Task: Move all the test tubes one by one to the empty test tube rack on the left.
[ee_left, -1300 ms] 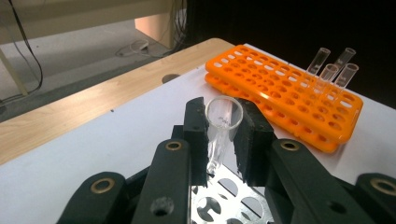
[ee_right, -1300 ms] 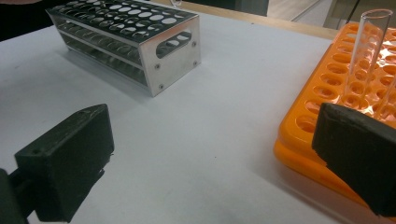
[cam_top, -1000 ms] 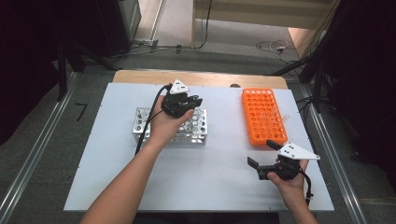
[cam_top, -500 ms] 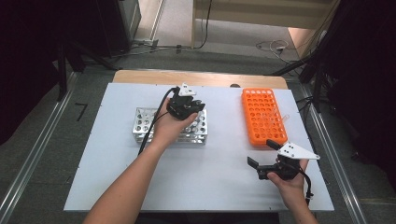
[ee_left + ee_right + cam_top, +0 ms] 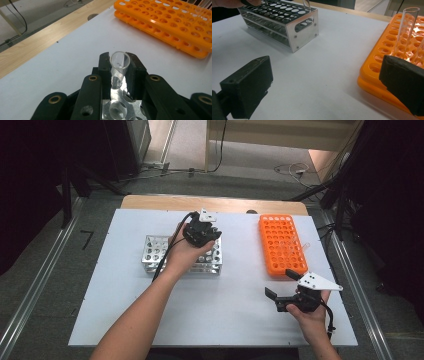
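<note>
**Clear tube clamped over the metal rack**

The left gripper (image 5: 120, 72) is pinching a clear test tube (image 5: 119, 65) between its two black jaws, which are pressing on both sides of the glass. The tube is see-through, round-mouthed and empty as far as one can tell, and it is leaning slightly while its lower end is sitting over a hole of the metal rack (image 5: 120, 107), at that rack's far right corner.

The high view is showing the left hand (image 5: 186, 251) covering the rack (image 5: 156, 251), so the tube itself is hidden there; the left gripper view is giving the grip up close. The right gripper (image 5: 324, 85) is standing with its jaws wide apart and nothing between them, resting near the table's front right edge, just short of the orange rack (image 5: 281, 245). The right gripper view is also showing another clear tube (image 5: 405, 27) standing upright in that orange rack.

Everything is lying on a white tabletop (image 5: 225, 305) with a wooden strip (image 5: 150, 202) along its far edge; grey floor and cables are lying beyond.
</note>
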### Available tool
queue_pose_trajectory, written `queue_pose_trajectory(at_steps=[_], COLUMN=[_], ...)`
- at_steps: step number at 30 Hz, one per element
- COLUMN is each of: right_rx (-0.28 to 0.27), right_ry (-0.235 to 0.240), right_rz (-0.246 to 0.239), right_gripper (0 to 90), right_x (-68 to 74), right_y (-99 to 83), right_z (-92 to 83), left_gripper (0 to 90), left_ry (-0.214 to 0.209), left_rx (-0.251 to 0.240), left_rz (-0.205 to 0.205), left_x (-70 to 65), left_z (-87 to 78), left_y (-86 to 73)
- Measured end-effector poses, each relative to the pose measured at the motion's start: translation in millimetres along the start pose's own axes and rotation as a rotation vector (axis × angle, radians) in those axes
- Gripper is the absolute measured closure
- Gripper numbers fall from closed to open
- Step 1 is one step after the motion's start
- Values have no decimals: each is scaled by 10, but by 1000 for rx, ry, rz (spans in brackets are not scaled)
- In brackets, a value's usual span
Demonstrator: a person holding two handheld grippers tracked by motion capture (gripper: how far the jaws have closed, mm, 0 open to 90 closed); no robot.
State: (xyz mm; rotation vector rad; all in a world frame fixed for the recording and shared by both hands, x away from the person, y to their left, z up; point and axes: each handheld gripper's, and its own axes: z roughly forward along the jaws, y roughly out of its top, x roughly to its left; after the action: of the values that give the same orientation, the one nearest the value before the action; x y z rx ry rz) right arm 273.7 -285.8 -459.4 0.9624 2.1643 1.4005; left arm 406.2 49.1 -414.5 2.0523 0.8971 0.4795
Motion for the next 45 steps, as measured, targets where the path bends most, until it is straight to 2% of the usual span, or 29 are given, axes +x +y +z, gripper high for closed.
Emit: queue_pose_trajectory(at_steps=[16, 19, 22, 27, 30, 36, 39, 45], right_rx=[1, 2, 0, 1, -1, -2, -4, -3], right_ry=[-3, -3, -3, -3, -5, -13, -20, -39], right_rz=[2, 3, 0, 0, 5, 7, 6, 19], right_gripper=[0, 0, 0, 0, 0, 0, 0, 0], right_x=[-12, -15, -17, -22, -28, -41, -53, -108], right_y=[-4, -4, -3, -4, 1, 8, 12, 9], right_z=[1, 4, 8, 11, 7, 11, 9, 8], left_gripper=[744, 715, 641, 418, 325, 231, 196, 91], left_ry=[-15, -19, -18, -18, -16, -32, -57, -106], left_rx=[18, 20, 10, -72, -121, -195, -236, -279], left_rz=[-55, -66, -79, -125, -151, -159, -163, -156], left_x=[26, 30, 39, 43, 34, -46, -103, -234], left_z=[86, 89, 69, -41, -142, -351, -464, -659], left_y=[-112, -127, -133, -170, -226, -360, -429, -602])
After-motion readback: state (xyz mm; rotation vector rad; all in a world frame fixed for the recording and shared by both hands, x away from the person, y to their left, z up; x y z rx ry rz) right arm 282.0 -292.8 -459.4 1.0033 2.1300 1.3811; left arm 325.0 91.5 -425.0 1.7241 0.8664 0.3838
